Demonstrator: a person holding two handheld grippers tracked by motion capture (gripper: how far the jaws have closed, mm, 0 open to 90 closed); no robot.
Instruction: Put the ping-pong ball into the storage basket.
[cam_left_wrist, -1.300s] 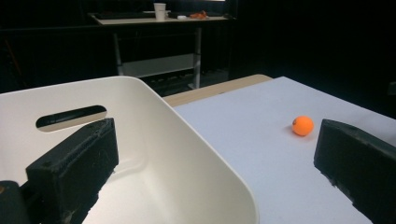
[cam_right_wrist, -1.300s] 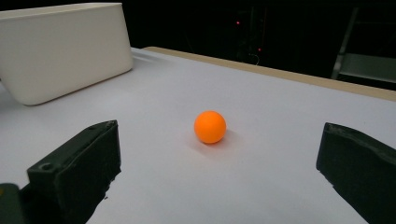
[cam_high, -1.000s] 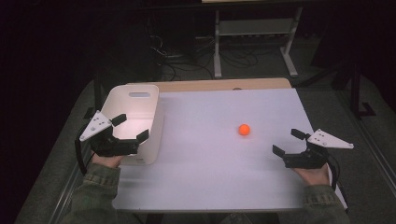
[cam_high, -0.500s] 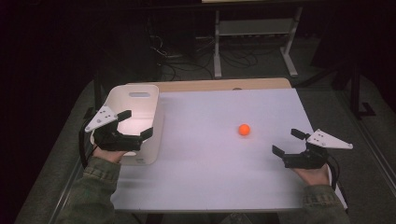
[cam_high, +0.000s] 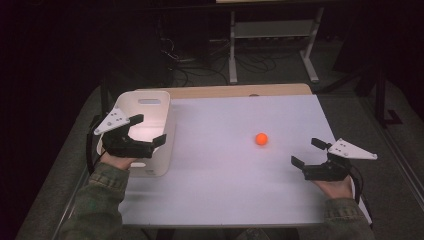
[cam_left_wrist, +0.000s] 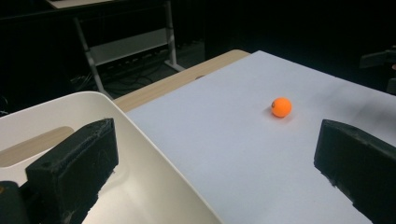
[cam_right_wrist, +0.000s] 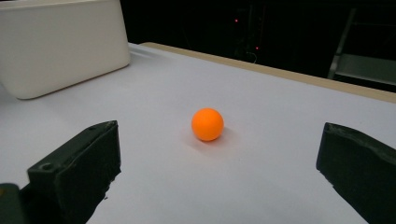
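Ball (cam_high: 261, 139), orange, round, no long axis, alone on table (cam_high: 240, 200); left gripper (cam_high: 148, 131) over bin (cam_high: 167, 107), right gripper (cam_high: 307, 152) near ball, both spread wide, empty.

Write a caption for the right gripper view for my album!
An orange ball sits on the white table between two open black jaws, with a white bin behind.

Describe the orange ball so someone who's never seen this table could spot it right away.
Start from the white sheet covering the table, with a white bin at its left edge. Right of centre, alone on the bare sheet, sits the orange ball, ahead of the open right gripper. It is the one small, round, brightly coloured thing among white and black.
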